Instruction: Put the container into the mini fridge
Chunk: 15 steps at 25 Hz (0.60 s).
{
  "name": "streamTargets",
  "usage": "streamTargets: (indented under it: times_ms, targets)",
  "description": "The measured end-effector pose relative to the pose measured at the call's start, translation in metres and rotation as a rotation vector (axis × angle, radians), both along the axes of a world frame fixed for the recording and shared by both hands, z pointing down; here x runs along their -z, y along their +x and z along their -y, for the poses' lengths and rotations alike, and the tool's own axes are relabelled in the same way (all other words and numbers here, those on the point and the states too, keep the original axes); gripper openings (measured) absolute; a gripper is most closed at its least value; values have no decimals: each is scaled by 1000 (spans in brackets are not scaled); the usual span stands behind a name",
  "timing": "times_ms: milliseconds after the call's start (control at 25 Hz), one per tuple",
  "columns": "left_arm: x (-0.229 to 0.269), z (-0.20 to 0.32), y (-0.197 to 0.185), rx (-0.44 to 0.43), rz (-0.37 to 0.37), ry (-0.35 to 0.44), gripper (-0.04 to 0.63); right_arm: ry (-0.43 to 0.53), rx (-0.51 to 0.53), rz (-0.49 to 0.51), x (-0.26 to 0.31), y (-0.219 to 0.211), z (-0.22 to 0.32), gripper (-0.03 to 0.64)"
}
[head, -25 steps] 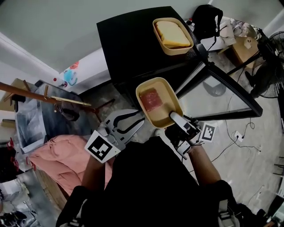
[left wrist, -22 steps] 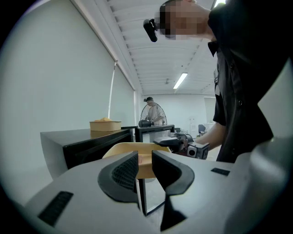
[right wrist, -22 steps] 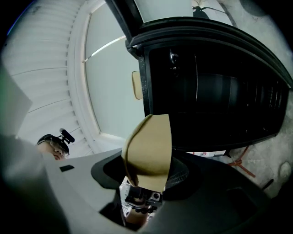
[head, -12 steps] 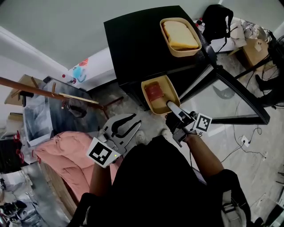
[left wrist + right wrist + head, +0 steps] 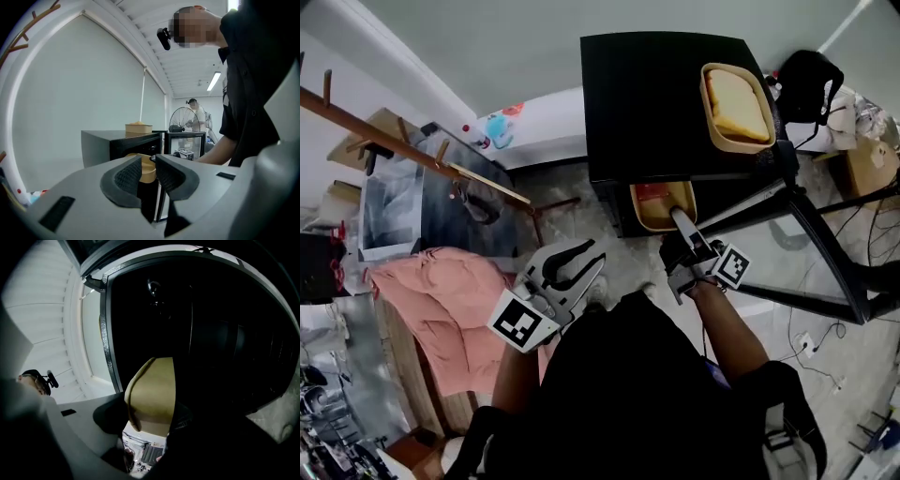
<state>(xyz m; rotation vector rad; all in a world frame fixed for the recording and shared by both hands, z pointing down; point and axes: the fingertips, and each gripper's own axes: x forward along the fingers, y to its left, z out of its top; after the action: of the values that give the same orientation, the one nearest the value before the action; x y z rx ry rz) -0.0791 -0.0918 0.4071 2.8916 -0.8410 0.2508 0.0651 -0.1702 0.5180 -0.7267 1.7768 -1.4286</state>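
Head view: my right gripper (image 5: 679, 221) is clamping the near rim of the tan container (image 5: 654, 202), which is poking into the open mini fridge (image 5: 666, 103). Left gripper view: my left gripper (image 5: 148, 164) is hanging empty, jaws slightly apart. Right gripper view: the container is apparently hovering against the dark interior.

I have the tan container (image 5: 659, 201), something red in it, halfway into the mouth of the black fridge (image 5: 666, 103), its near end pinched in my right tool (image 5: 678, 220). The fridge's glass door (image 5: 778, 253) stands swung open on the right.
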Motion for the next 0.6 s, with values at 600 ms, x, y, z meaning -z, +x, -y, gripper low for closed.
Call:
streamTargets:
  times_ms: [600]
  targets:
    - [-4,7,-15,91,-17,-42,103,-68,6,32,-20,-18,43,219]
